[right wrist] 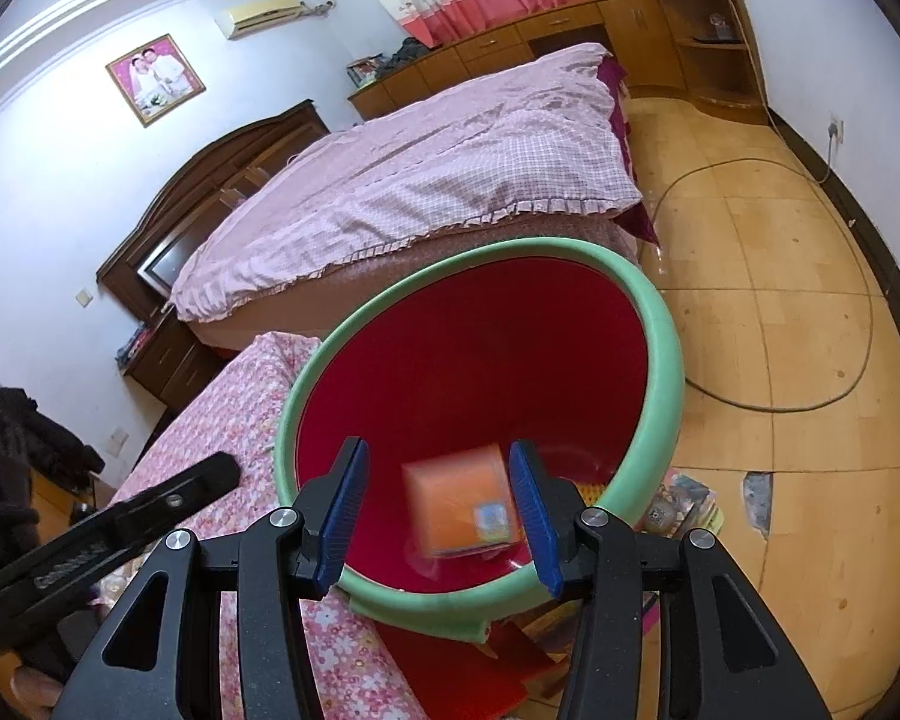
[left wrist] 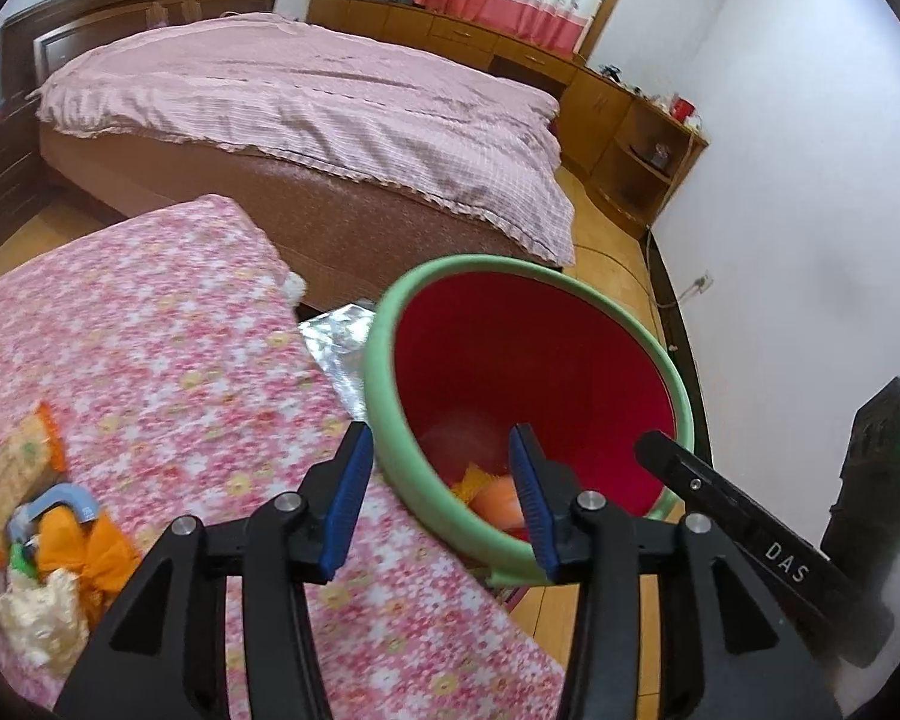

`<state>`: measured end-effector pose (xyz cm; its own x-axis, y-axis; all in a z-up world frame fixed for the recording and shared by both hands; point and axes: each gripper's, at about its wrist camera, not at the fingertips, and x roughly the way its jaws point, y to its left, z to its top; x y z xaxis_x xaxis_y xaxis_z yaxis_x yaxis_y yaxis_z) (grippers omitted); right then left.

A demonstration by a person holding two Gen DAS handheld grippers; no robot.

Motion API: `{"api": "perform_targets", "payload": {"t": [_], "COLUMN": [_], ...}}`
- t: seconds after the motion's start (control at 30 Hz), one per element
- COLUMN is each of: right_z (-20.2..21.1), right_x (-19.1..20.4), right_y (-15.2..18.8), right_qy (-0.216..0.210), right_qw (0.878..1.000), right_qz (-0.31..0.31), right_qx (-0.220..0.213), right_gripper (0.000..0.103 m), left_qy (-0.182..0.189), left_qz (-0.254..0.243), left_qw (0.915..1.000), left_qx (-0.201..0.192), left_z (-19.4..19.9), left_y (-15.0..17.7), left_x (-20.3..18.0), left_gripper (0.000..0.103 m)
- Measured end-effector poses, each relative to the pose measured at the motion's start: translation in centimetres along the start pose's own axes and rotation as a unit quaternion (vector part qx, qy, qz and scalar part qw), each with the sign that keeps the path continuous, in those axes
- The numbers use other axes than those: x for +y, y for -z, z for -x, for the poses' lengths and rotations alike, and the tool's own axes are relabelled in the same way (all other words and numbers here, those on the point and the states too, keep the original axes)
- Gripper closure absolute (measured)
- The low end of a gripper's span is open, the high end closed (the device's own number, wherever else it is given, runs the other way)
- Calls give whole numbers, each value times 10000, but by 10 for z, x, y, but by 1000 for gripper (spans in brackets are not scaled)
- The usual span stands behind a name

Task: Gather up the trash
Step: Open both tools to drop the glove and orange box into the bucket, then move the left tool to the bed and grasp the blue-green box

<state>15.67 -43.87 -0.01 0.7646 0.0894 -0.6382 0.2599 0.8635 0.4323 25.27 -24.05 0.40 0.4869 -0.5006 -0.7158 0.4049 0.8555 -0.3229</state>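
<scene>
- Bin (right wrist: 660, 360), red inside with a green rim; stands beside the flowered cloth (left wrist: 168, 330); holds orange scraps.
- Right gripper (right wrist: 438, 510): jaws apart; a blurred orange packet (right wrist: 459, 504) lies between them inside the bin, touching neither pad.
- Left gripper (left wrist: 441, 501): jaws apart, empty, straddling the bin's near rim.
- Trash pile (left wrist: 42, 528) on the cloth at eight o'clock from the left gripper.

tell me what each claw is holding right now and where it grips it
Nothing is held. The left claw is open and empty. The right claw is open too; the blurred orange packet between its fingers looks untouched, above the bin.
</scene>
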Motion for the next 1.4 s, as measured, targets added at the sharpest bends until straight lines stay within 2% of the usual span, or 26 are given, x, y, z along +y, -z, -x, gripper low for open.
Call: {"api": "perform_targets", "payload": {"t": [0.47, 0.83, 1.13, 1.4], "right_z": [15, 24, 24, 17], "right_x": [28, 55, 69, 75], "right_y": [15, 34, 48, 58], "right_qy": [-291, -481, -603, -641], "right_qw": [9995, 9980, 9967, 9954], "right_qz": [154, 373, 442, 513], "right_qx": [29, 178, 310, 484], "right_gripper": [52, 52, 52, 52], "left_qy": [-414, -892, -1559, -2198], "left_qz": [508, 1098, 1684, 2157], "left_qw": [9973, 9886, 9717, 9504], "left_qx": [-334, -508, -551, -428], "left_z": [66, 108, 130, 132], "left_y": [16, 37, 51, 58], "left_x": [51, 103, 153, 193], "left_gripper": [56, 56, 56, 56]}}
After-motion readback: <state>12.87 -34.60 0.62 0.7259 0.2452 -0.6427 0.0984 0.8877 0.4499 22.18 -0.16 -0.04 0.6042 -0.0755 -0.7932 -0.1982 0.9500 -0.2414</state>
